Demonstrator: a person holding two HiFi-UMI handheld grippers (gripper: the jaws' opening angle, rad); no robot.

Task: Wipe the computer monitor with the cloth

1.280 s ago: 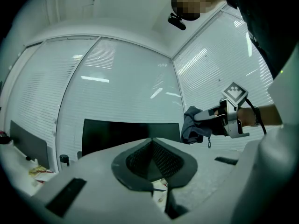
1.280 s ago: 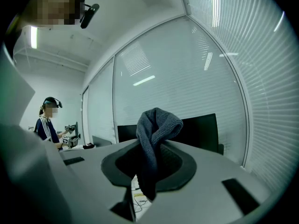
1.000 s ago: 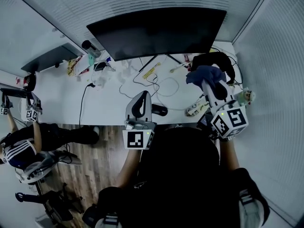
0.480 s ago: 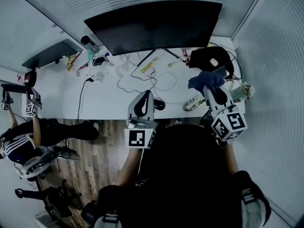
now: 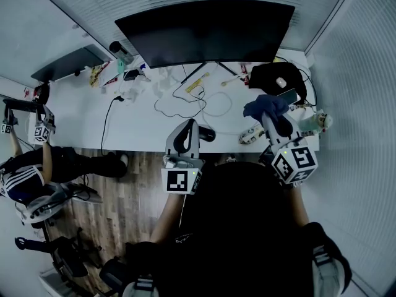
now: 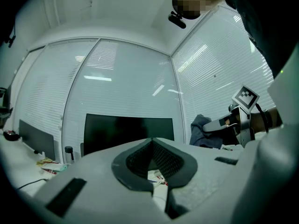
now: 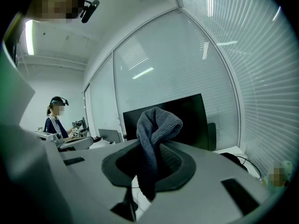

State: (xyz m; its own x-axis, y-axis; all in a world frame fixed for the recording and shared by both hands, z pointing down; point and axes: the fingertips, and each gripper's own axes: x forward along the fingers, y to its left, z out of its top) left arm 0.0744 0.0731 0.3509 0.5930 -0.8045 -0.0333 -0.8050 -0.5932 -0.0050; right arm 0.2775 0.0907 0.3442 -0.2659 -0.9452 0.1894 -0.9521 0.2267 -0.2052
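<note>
Far left of the monitor (image 5: 204,33), a seated person (image 5: 25,178) works at the same white desk (image 5: 136,125). Before the monitor lie cables (image 5: 198,107). The left gripper (image 5: 189,124) is clenched, empty. The right gripper (image 5: 267,115) grasps the cloth (image 5: 263,106), short of the monitor, near a black bag (image 5: 272,79). Both have barely moved since a second ago.

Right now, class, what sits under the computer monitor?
Under the monitor, its stand legs splay on the white desk, with loose cables in front. The desk strip behind the screen is hidden.
</note>
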